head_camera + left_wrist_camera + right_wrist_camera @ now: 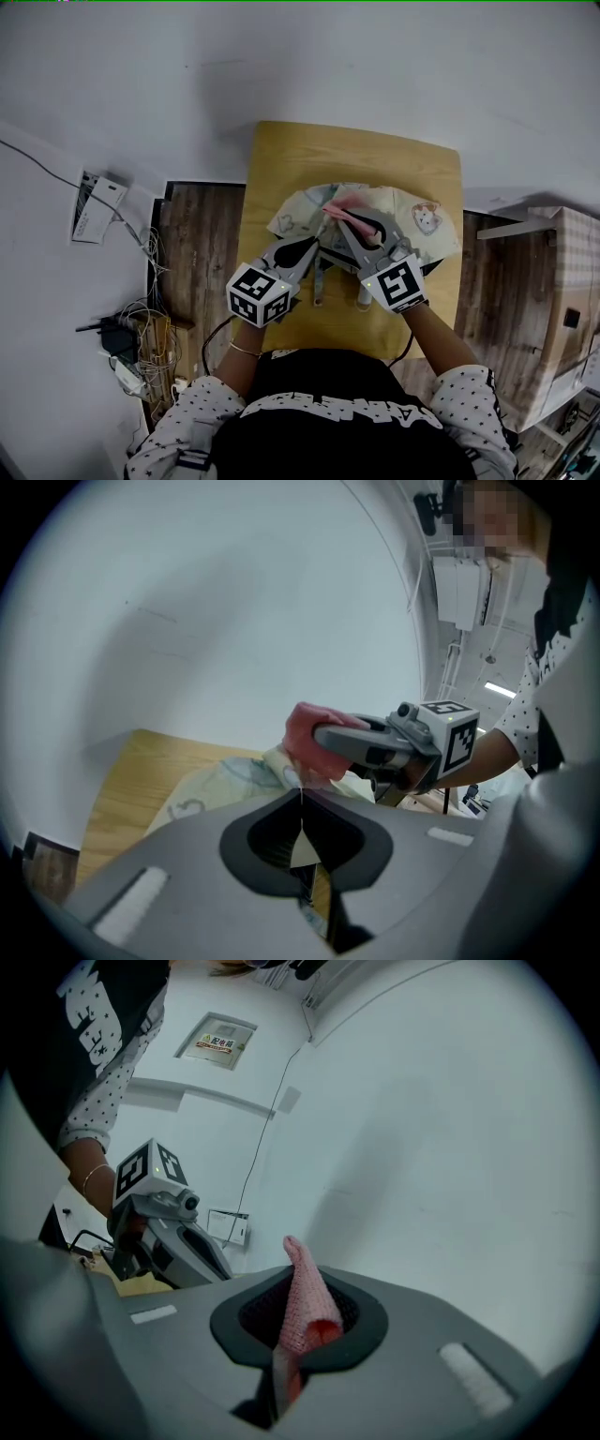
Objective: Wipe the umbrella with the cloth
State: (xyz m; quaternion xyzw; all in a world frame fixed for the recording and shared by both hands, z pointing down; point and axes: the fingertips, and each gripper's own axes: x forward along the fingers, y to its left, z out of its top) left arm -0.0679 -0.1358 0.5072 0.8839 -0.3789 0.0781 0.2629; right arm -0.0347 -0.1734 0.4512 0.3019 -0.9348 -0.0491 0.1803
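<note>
The umbrella [302, 214], a cream fabric canopy with small printed figures, lies collapsed on the wooden counter [281, 150], in front of both tools. The left hand-held gripper [313, 247] is clenched at the canopy's near edge, and its own view shows a thin pale sliver of fabric pinched between the closed jaws, most likely a fold of the umbrella. The right hand-held gripper [362, 231] is clamped on the pink cloth [347, 214], which pokes out past its tips as a rolled tongue and sits over the middle of the canopy.

The step in hand looks like the start of a wiping stroke. To do it well, the left grip should pull the fabric taut and lie low, so the panel does not bunch under the cloth. The right one should tip down until the loose end of the cloth (not the hard jaw tips) presses on the fabric. It should then drag away from the anchored edge in long, overlapping passes. Stroking toward the pinch would likely wrinkle the panel or tug it free.
</note>
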